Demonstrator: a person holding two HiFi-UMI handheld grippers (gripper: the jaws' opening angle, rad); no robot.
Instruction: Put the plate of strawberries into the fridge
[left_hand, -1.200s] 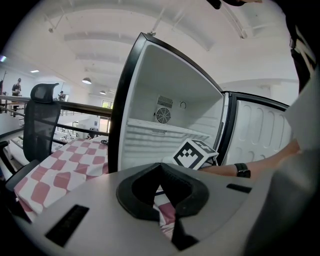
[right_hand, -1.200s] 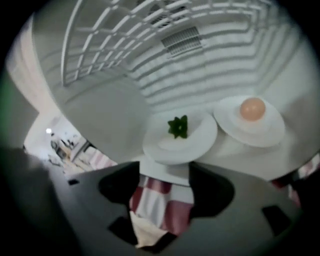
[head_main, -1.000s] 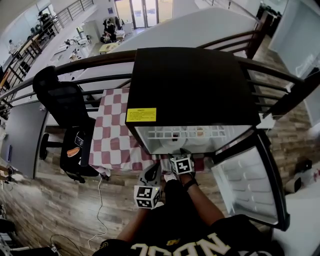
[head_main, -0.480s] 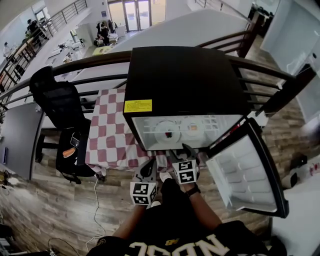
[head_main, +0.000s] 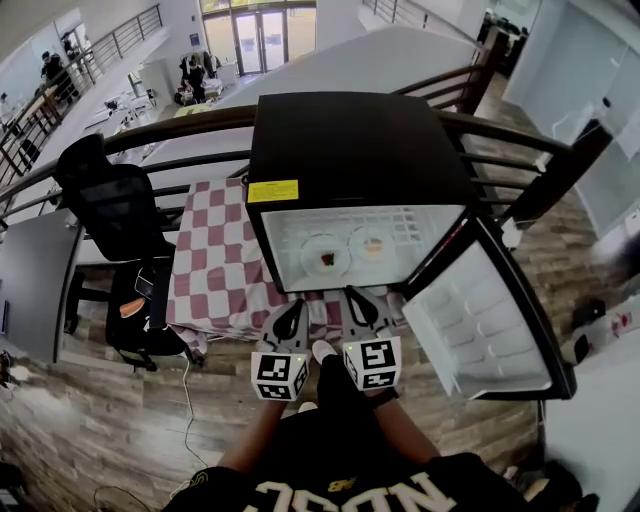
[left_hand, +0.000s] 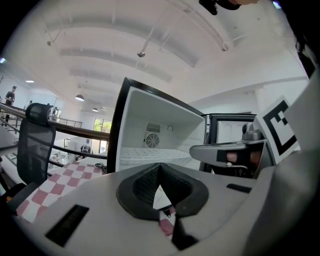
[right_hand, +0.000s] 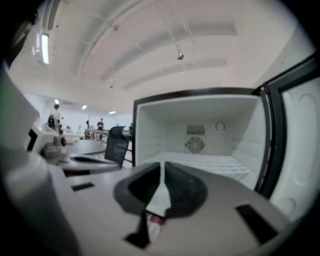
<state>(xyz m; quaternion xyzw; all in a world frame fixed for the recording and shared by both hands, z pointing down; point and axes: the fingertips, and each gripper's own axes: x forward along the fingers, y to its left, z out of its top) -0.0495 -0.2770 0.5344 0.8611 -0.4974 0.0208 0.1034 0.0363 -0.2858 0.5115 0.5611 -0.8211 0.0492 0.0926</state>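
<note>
The plate looks delivered, so the step in hand is probably shutting the open white-lined door (head_main: 480, 330): push its outer edge evenly. The left tongs (head_main: 288, 322) are together and empty, and the right tongs (head_main: 357, 305) are closing on nothing. The white plate of strawberries (head_main: 327, 256) sits on the wire shelf (head_main: 420, 235) inside the black mini fridge (head_main: 350, 150), apart from both tongs.

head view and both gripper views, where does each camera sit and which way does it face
Head view: on the person's head, facing steeply down at the open fridge; shows left claw, right claw, forearms, torso.
Left gripper view: on the left claw, along its shut jaws into the fridge.
Right gripper view: on the right claw, jaws closing, nothing between them, facing the fridge.
Shared: all three see the fridge interior.
</note>
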